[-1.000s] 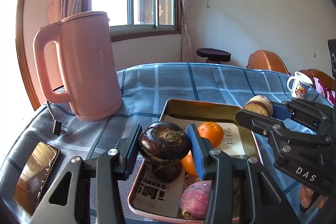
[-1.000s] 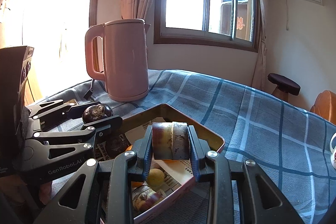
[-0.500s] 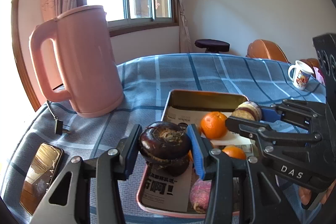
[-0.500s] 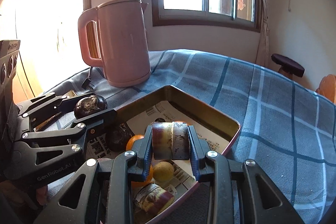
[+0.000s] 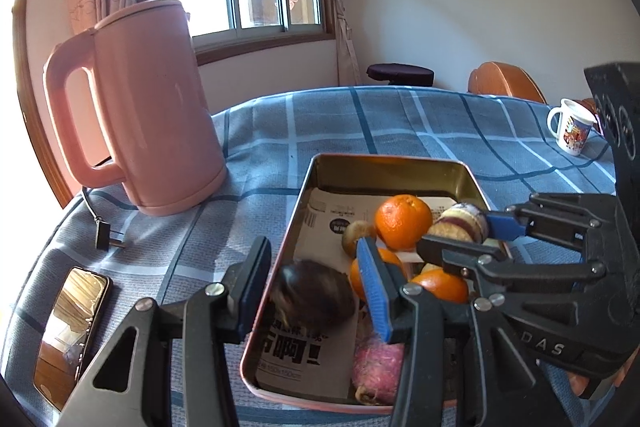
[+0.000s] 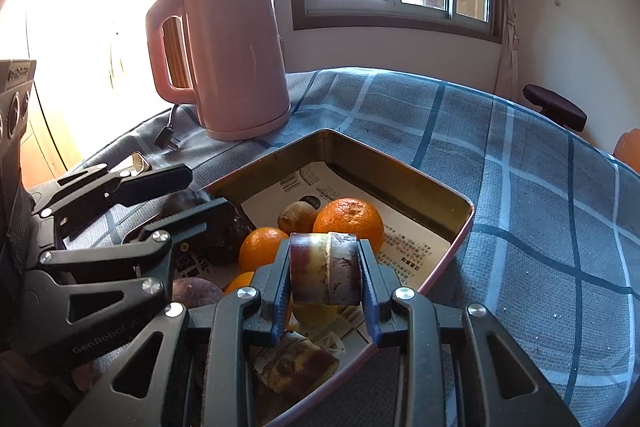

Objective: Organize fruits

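The left wrist view shows the left gripper (image 5: 312, 283) open over the tray (image 5: 384, 163), the blurred dark fruit (image 5: 312, 291) loose between its fingers, plus a phone (image 5: 72, 323) and mug (image 5: 572, 131). Only the right wrist view shows the right gripper (image 6: 326, 275) clamping a purple-and-cream fruit chunk (image 6: 326, 273) above the oranges (image 6: 348, 219)

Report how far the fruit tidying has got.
Done: oranges and several other pieces already lie in the tray. In hand: the left tongs look open around a blurred dark fruit low over the tray, apparently let go; the right tongs grip a purple-and-cream chunk above it. Left: set that chunk down. No loose fruit shows on the cloth.
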The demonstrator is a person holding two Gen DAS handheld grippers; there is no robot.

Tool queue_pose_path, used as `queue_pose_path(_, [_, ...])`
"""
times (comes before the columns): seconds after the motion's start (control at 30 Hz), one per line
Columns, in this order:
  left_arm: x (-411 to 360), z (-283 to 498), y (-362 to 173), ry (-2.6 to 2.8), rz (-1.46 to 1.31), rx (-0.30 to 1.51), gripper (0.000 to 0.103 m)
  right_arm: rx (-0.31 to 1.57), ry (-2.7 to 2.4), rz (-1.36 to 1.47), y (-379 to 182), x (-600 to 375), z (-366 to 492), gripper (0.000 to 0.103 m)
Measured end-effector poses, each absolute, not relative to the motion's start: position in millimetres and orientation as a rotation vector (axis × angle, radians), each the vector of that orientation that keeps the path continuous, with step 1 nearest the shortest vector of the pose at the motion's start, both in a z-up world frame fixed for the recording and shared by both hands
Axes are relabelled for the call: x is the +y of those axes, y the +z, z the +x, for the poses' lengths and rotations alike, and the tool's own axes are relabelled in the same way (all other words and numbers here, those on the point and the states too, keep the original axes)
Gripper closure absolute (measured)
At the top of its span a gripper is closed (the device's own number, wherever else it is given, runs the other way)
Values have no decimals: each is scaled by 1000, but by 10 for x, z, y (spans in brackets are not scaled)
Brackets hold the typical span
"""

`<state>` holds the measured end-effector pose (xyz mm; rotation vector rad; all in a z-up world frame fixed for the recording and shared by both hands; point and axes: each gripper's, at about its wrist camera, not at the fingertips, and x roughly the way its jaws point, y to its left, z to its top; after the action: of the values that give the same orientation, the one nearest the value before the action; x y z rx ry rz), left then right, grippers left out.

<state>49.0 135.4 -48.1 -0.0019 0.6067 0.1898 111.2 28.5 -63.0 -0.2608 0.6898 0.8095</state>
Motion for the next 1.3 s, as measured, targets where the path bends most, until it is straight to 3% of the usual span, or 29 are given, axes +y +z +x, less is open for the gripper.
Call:
queue_pose_path(0.13, [1362,458,-464,200,-10,588,45,696,805,-258,-640,277,1121,69])
queue_pose_path(0.33, [1410,327,-393,220,-57,509,27,634,789,-204,-560,122,1074,54])
queue_pose_path(0.6, [1365,222,-282,234,-75,439,23,528,768,-176,-424,-42,912,43])
queue_pose_path(0.73, [1360,181,-253,253,-82,408,16,475,740,-197,-367,-74,832,42])
queue_pose_path(1.3, [1314,152,-229,255,-84,392,13,417,705,-179,-292,-208,778,41])
